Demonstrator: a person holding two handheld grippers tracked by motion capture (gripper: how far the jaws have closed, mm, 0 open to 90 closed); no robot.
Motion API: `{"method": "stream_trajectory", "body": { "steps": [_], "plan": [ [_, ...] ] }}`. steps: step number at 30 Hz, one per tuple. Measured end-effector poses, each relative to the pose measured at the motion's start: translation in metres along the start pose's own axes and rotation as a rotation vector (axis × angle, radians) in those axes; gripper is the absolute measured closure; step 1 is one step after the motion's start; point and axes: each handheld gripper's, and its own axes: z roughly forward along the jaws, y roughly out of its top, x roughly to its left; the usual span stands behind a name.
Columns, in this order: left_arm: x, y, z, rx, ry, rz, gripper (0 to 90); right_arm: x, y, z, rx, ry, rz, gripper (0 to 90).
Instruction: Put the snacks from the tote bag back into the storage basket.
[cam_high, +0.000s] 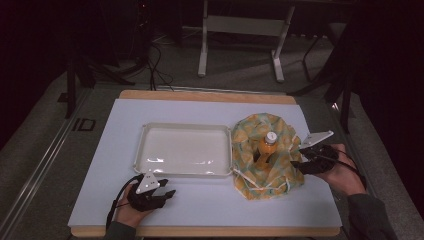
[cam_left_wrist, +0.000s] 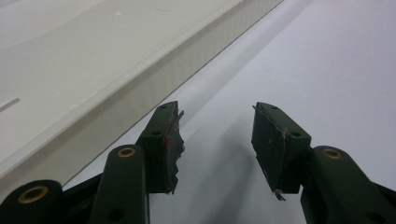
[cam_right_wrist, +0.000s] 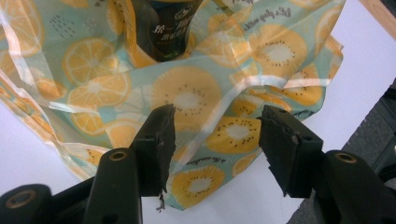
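White tray mid-frame on the white table cover. Fruit-print bag just right of it, orange bottle upright inside. Left gripper lower left, jaws spread, empty. Right gripper at bag's right edge, jaws spread over the fabric.

One white tray, one fruit-printed bag and one orange bottle are seen on one tabletop; two tools are counted, left and right.

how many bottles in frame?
1: an orange drink bottle with a white cap standing inside the crumpled fruit-print plastic bag, right of the white tray. The bag may hide more.
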Motion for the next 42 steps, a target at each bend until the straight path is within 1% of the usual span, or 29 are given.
{"method": "stream_trajectory", "body": {
  "steps": [1, 2, 8, 12, 21, 23, 26, 29, 32, 36, 38, 42],
  "plan": [
    [0.000, 0.000, 0.000, 0.000, 0.000, 0.000, 51.6, -0.001, 0.001, 0.000, -0.004, 0.002, -0.013, 45.2],
    [0.000, 0.000, 0.000, 0.000, -0.001, 0.000, 51.6, 0.000, 0.002, 0.000, 0.007, 0.004, -0.012, 45.2],
    [0.000, 0.000, 0.000, 0.001, -0.001, 0.000, 51.6, -0.002, 0.009, -0.002, 0.016, 0.005, -0.045, 45.2],
    [0.000, 0.000, 0.000, 0.001, -0.001, -0.001, 51.4, -0.004, 0.013, -0.002, 0.016, 0.019, -0.047, 45.3],
    [0.000, 0.000, 0.000, 0.000, -0.003, -0.003, 51.2, -0.006, 0.021, -0.001, 0.031, 0.036, -0.077, 45.5],
    [0.000, 0.000, 0.000, 0.002, -0.003, -0.001, 51.2, -0.006, 0.025, -0.001, 0.037, 0.041, -0.095, 45.6],
    [0.000, 0.000, 0.000, 0.001, -0.004, -0.003, 51.1, -0.006, 0.027, -0.001, 0.042, 0.045, -0.099, 45.5],
    [0.000, 0.000, 0.001, 0.007, -0.006, 0.001, 50.5, -0.007, 0.032, -0.001, 0.048, 0.055, -0.114, 45.5],
    [0.000, 0.000, 0.000, 0.005, -0.007, 0.000, 50.6, -0.008, 0.035, 0.000, 0.051, 0.063, -0.114, 45.5],
    [0.000, 0.000, 0.000, 0.005, -0.006, 0.000, 50.6, -0.009, 0.038, 0.000, 0.042, 0.072, -0.114, 45.5],
    [0.000, 0.000, 0.000, 0.007, -0.006, 0.001, 50.6, -0.008, 0.040, 0.001, 0.048, 0.078, -0.112, 45.5],
    [0.000, 0.000, 0.000, 0.007, -0.006, 0.000, 50.4, -0.007, 0.043, 0.002, 0.063, 0.085, -0.128, 45.5]
  ]
}}
